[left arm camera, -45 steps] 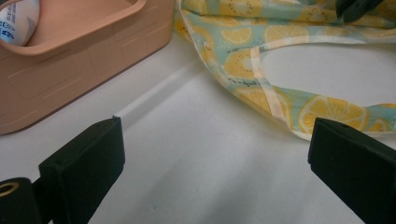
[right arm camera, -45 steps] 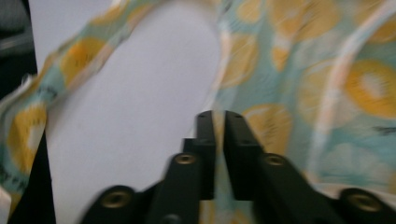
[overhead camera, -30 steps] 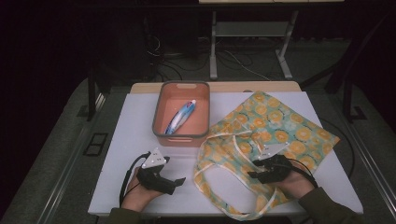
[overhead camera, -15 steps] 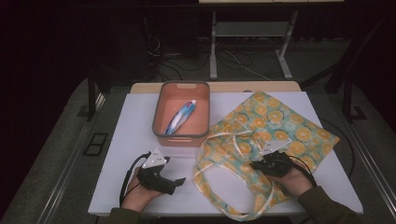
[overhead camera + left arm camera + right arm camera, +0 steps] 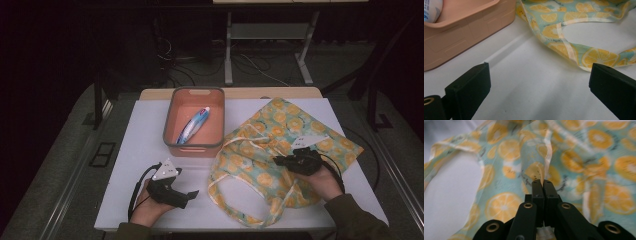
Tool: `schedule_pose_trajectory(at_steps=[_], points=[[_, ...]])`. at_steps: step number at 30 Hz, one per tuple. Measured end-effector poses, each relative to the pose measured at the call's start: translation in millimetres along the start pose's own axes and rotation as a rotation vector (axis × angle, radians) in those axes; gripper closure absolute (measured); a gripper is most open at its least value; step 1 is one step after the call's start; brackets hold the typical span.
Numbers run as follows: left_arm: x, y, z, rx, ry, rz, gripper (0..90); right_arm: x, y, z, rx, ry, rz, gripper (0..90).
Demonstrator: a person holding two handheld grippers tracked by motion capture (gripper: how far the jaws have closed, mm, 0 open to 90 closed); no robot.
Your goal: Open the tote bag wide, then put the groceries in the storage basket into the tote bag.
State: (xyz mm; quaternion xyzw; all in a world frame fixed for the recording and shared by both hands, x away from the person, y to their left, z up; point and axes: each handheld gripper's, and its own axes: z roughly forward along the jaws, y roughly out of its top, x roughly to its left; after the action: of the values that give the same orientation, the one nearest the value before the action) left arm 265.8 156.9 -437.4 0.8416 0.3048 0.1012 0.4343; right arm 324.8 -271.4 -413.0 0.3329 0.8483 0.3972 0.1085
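The right claw (image 5: 543,181) is pressed together on a fold of the bag (image 5: 280,150), a thin cloth tote printed with orange slices on pale green; the pinched cloth rises in a ridge from between the jaw tips in the right gripper view. Its jaws have just been closing, with the cloth between them. In the high view this claw (image 5: 282,161) sits over the middle of the bag, near the mouth, held by the person's right hand (image 5: 324,181) at the bench's near right. The bag lies spread on the right half of the white bench (image 5: 145,135), its handle (image 5: 235,150) looping out toward the front and left. The left claw (image 5: 536,82) is spread wide with nothing between its jaws, resting low over bare bench near the front left, the bag's edge just beyond it. Behind it stands a pink tray (image 5: 194,148) touching the bag's left side, with a blue and white tube (image 5: 194,125) lying inside.
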Motion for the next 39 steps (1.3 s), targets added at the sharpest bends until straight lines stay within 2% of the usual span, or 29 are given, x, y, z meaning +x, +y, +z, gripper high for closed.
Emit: schedule_pose_trajectory(at_steps=[6, 11, 14, 17, 31, 35, 39], points=[[-0.1, -0.1, -0.1, 0.000, 0.000, 0.000, 2.3, -23.9, 9.5, -16.7, -0.071, -0.079, 0.036, 89.2], [0.4, -0.2, 0.0, 0.000, 0.000, 0.000, 2.3, -43.9, 12.1, -30.0, -0.128, -0.126, 0.092, 89.2], [0.1, -0.1, -0.1, -0.001, 0.000, 0.001, 2.3, -50.8, 14.4, -37.4, -0.165, -0.137, 0.115, 89.2], [0.1, -0.1, -0.1, -0.001, 0.000, 0.001, 2.3, -52.2, 17.5, -40.9, -0.195, -0.137, 0.122, 89.3], [0.2, 0.4, -1.2, -0.003, -0.003, 0.005, 2.3, -52.1, 16.4, -38.3, -0.192, -0.131, 0.119, 89.2], [0.1, 4.0, -3.4, -0.010, -0.003, 0.014, 2.3, -52.5, 15.0, -38.6, -0.189, -0.129, 0.121, 89.2], [-0.1, 12.6, -8.6, -0.036, -0.026, 0.016, 2.3, -52.5, 14.6, -40.2, -0.193, -0.126, 0.121, 89.2]])
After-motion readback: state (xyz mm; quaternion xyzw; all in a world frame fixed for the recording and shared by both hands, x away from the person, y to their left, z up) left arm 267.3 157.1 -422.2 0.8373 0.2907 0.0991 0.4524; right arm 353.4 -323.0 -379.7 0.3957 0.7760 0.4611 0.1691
